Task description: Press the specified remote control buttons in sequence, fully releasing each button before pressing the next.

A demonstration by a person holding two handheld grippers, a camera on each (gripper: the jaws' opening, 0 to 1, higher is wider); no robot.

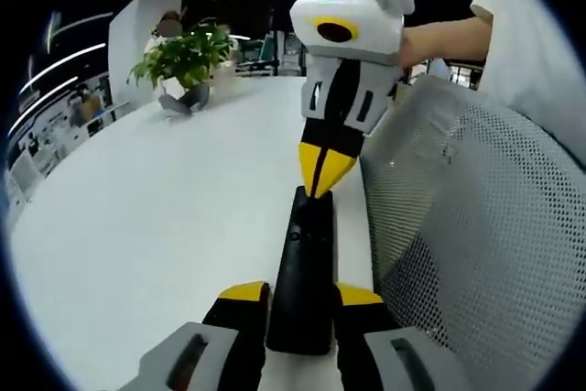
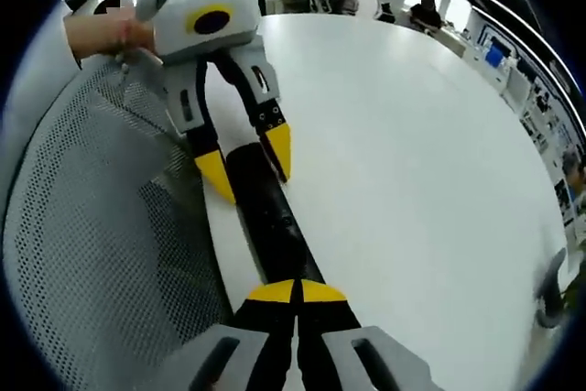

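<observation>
A long black remote [image 1: 302,263] lies lengthwise on the white table [image 1: 156,208], close to its edge. My left gripper [image 1: 302,294] is shut on the remote's near end, one yellow-tipped jaw on each side. My right gripper [image 1: 324,171] comes down from above with its jaws shut, and its yellow point rests at the remote's far end. In the right gripper view the shut right gripper [image 2: 295,292] sits over one end of the remote [image 2: 270,212], and the left gripper [image 2: 249,164] straddles the other end.
A grey mesh chair back [image 1: 476,217] [image 2: 101,226] stands against the table edge beside the remote. A potted plant [image 1: 188,61] sits at the far side. A person's hand [image 1: 449,38] holds the right gripper. The table [image 2: 412,135] spreads wide beyond.
</observation>
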